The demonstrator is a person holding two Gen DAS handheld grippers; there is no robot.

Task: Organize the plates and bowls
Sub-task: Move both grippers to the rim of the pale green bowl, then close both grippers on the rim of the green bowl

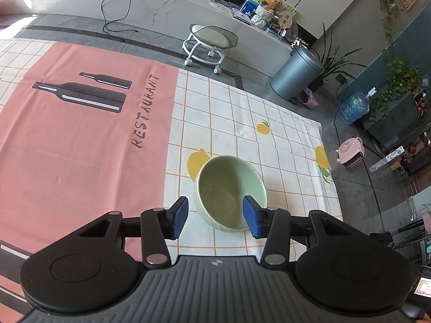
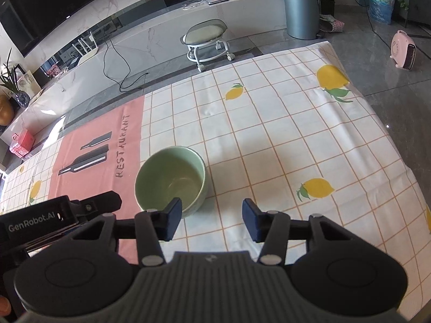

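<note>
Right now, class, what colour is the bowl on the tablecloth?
The bowl is pale green; clearest in the right wrist view.

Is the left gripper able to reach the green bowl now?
Probably yes. The left gripper has its jaws open, the green bowl stands just ahead between them, and nothing lies in the way on the tablecloth.

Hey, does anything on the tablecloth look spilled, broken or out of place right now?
Nothing stands out. The green bowl sits upright and empty on the tablecloth, with no visible spill or crack; both grippers are open.
</note>
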